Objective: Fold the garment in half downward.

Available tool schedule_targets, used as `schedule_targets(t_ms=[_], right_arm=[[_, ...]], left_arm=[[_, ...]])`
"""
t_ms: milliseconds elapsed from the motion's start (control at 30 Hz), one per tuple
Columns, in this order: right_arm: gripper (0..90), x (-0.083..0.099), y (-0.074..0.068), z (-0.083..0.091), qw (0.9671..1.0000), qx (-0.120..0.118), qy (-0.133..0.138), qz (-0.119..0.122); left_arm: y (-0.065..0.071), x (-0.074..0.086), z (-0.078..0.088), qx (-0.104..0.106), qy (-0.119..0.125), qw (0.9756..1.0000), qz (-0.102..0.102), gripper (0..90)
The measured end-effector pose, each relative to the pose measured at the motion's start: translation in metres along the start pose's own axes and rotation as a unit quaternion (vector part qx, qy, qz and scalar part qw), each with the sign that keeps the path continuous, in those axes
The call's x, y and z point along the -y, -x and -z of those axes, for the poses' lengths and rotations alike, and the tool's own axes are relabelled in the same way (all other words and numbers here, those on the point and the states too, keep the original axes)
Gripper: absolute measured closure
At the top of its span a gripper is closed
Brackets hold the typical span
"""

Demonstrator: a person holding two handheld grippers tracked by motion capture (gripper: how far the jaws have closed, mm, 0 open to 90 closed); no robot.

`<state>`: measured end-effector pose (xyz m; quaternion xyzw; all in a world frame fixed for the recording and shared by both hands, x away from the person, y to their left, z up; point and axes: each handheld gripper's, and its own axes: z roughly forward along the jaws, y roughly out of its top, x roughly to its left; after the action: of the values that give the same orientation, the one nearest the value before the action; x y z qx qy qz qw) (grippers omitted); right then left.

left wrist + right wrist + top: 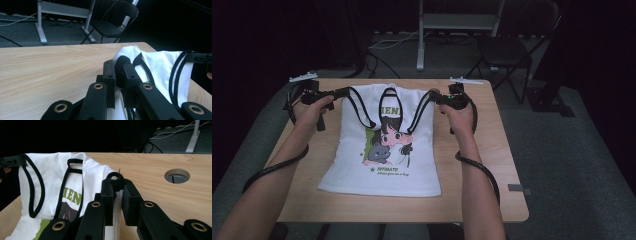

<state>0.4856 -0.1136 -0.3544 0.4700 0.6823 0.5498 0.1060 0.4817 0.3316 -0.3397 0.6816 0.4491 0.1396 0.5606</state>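
Both grippers pinch the white sleeveless top (pixel 382 150) at its shoulder straps. Seen from the left gripper (pixel 119 72) camera, the jaws are pressed together on a bunched, black-trimmed strap with white cloth behind it. Seen from the right gripper (pixel 117 192) camera, the jaws are likewise closed on the other strap, the black edge standing up between their tips.

From above, the hem of the top lies flat at 6 o'clock on the wooden table (pixel 492 165), close to the person. The cartoon print (pixel 388 142) sits at the middle. The left gripper (pixel 343 92) is at about 10 o'clock and the right gripper (pixel 434 96) at about 2 o'clock. They hold the shoulders up, so the upper part appears lifted while the lower part rests on the wood.

I judge the step is lifting or spreading the garment by its shoulders. To do it well, both hands should move together at equal height, keeping the cloth taut between them, so the straps do not slip out.

At 12 o'clock, beyond the table, stand a black chair (pixel 507 50) and a grey desk frame (pixel 457 22).
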Motion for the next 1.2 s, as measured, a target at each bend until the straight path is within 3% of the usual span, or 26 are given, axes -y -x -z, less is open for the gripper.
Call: schedule_targets(t_ms=[467,1200], right_arm=[[81.2,-0.01,-0.006,0.003,0.9999,-0.007,0.011,0.005],[81.3,-0.013,-0.004,0.006,0.9996,-0.015,0.023,-0.003]], left_arm=[[0.002,-0.008,0.006,0.002,0.018,0.9998,-0.004,83.1],[0.001,-0.01,0.003,0.004,0.019,0.9998,-0.006,83.1]])
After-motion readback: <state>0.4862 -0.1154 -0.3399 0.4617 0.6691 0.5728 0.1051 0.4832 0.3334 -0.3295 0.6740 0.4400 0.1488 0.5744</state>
